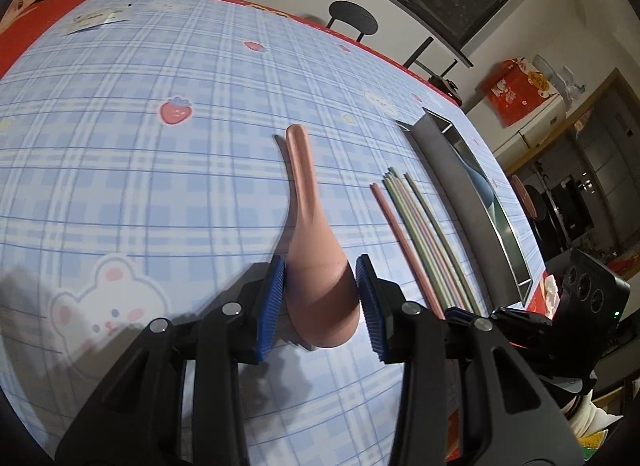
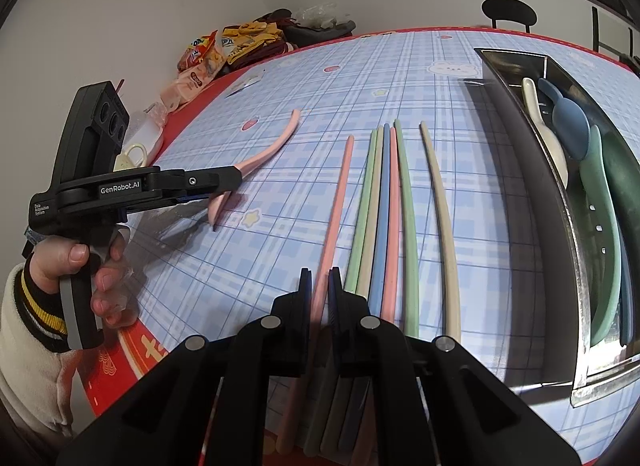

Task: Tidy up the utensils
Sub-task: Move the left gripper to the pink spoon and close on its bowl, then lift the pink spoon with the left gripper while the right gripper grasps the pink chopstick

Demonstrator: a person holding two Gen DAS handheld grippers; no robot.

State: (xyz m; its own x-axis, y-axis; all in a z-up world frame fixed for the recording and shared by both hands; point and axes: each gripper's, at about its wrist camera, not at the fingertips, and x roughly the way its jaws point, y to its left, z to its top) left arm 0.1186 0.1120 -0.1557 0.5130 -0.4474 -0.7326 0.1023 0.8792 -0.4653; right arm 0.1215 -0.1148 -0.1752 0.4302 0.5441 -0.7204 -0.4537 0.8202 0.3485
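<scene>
Pink spoon point(image 1: 316, 262) lies on the desk point(image 1: 160, 185), bowl clamped between the blue pads point(image 1: 272, 306) of the left gripper point(image 1: 322, 302), handle pointing toward twelve o'clock in the left wrist view. At three o'clock of it sits a row of coloured chopsticks point(image 1: 424, 242), and beyond them a steel tray point(image 1: 452, 169) holding more spoons. In the right wrist view, the right gripper point(image 2: 320, 290) has its jaws closed on a pink chopstick point(image 2: 336, 205), the leftmost of the row, lying a little apart from the rest. A hand point(image 2: 92, 270) in a cream sleeve holds the left gripper at nine o'clock.
</scene>
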